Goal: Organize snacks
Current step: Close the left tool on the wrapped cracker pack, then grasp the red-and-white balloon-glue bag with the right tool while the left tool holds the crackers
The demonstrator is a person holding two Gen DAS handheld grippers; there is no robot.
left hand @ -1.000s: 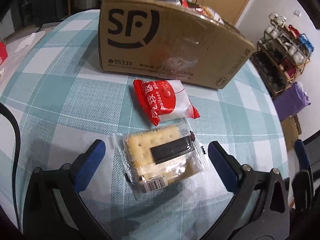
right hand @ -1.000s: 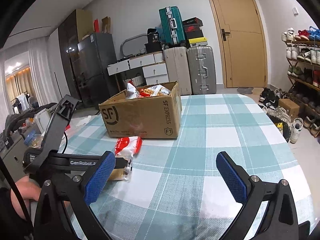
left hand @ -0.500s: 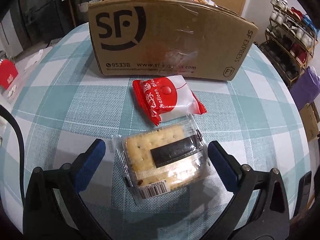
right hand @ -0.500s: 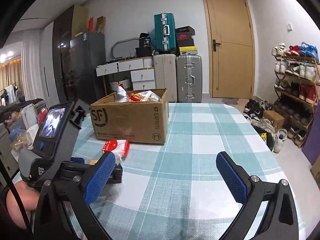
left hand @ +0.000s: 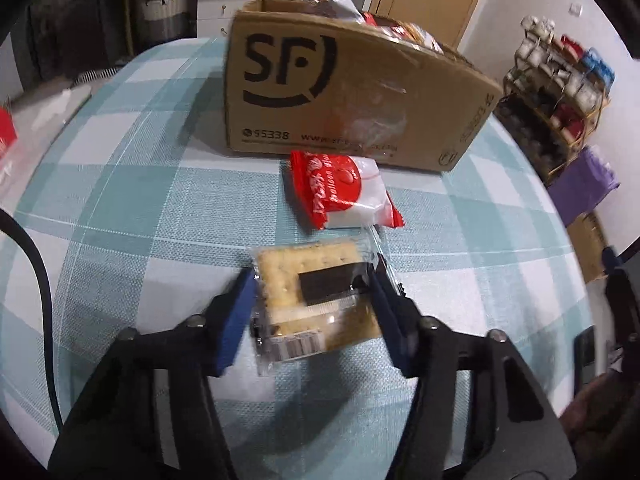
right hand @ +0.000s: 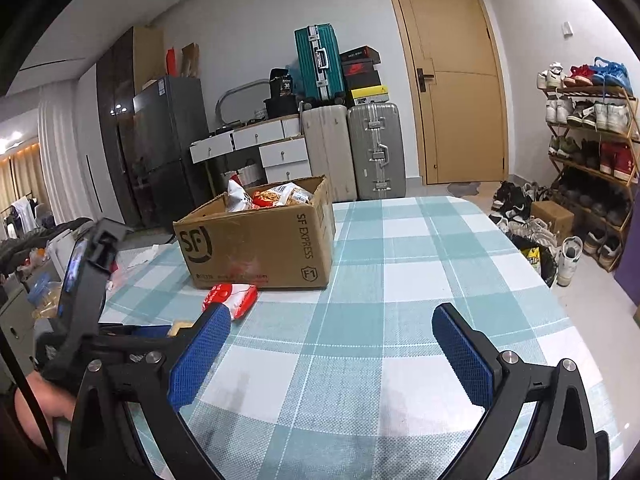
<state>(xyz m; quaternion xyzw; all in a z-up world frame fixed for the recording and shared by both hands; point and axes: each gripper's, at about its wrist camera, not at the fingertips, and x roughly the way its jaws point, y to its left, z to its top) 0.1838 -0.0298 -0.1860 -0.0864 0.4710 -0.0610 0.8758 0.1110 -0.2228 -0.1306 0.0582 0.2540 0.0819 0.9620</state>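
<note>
The left claw [left hand: 314, 298] has just been closing, and its blue pads now press on both side edges of the clear-wrapped packet of pale square crackers with a dark label band [left hand: 316, 300]; the packet lies flat on the teal-and-white checked bench [left hand: 132, 208], its barcode end towards the claw and its far end pointing at the box; it is close to square, so I cannot name a long axis with any confidence, though the dark band runs across from pad to pad, tilted slightly up to the right; just beyond it, near but whether touching I cannot tell, lies a red-and-white plastic snack pouch [left hand: 342, 192], long axis running slantwise from the box towards the crackers; behind that, just beside the pouch, stands the brown cardboard box printed with a black SF logo [left hand: 340, 92], open at the top with more snack bags showing above its rim.

The right claw [right hand: 332, 354] hangs over bare checked cloth with its blue pads spread wide and nothing between them; off to its left the left claw's black frame is seen, a hand [right hand: 34, 404] gripping it from below.
</note>
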